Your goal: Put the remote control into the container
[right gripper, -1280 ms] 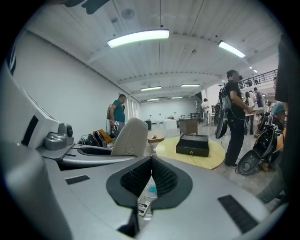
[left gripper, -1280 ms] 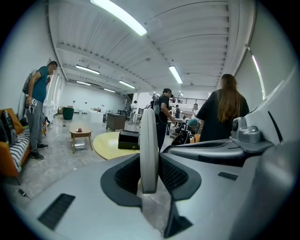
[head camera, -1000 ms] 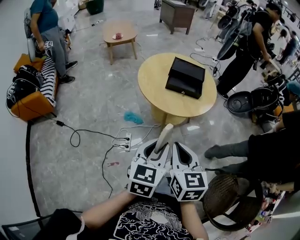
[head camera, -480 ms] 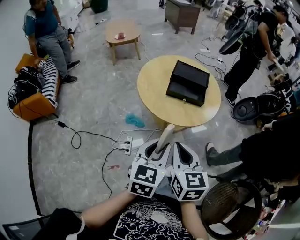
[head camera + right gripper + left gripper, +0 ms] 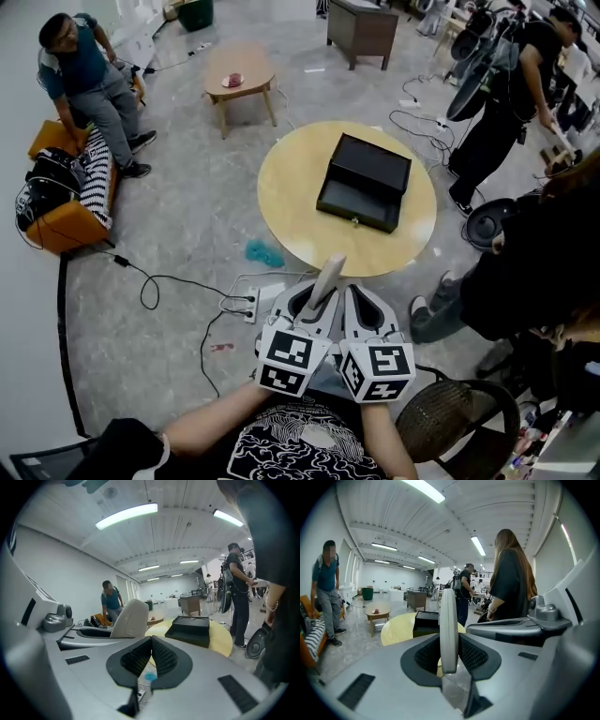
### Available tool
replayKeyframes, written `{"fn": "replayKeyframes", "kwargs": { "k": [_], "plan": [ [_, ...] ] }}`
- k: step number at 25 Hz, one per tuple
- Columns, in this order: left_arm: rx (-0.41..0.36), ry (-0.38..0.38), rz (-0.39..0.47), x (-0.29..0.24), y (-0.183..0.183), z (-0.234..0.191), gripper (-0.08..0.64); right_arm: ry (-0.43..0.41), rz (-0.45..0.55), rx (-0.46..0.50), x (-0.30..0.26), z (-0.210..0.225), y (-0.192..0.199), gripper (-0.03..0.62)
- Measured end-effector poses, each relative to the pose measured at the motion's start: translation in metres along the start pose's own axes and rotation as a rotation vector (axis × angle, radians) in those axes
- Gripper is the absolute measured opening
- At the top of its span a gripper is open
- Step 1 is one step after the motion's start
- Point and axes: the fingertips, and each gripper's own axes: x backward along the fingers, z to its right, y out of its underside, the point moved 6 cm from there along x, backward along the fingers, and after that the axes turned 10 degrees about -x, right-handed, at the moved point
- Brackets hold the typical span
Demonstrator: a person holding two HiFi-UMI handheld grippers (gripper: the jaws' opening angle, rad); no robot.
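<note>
A pale, slim remote control (image 5: 325, 281) stands on end between the jaws of my left gripper (image 5: 314, 302), which is shut on it. The left gripper view shows the remote (image 5: 448, 630) edge-on, with the pads pressed against both its sides. My right gripper (image 5: 364, 307) sits right beside it, shut with nothing in it; its jaw tips meet in the right gripper view (image 5: 151, 651). The container, an open black box (image 5: 364, 183), lies on a round yellow table (image 5: 291, 202) ahead of both grippers, well apart from them.
A person in dark clothes (image 5: 530, 267) stands close on the right, next to the table. A wicker chair (image 5: 455, 422) is at lower right. A power strip with cables (image 5: 246, 302) and a teal scrap (image 5: 264, 253) lie on the floor before the table. An orange sofa (image 5: 56, 202) is far left.
The table and black box have shifted left and nearer in the head view. The dark-clothed person has come in closer on the right. Both grippers keep their place and grip.
</note>
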Motion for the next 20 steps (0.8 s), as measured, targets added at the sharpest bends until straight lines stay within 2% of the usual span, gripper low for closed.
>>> {"fn": "replayKeyframes", "kwargs": {
  "k": [20],
  "plan": [
    [-0.024, -0.038, -0.041, -0.098, -0.056, 0.025, 0.11, -0.057, -0.026, -0.039, -0.032, 0.1, -0.051, 0.021]
  ]
}}
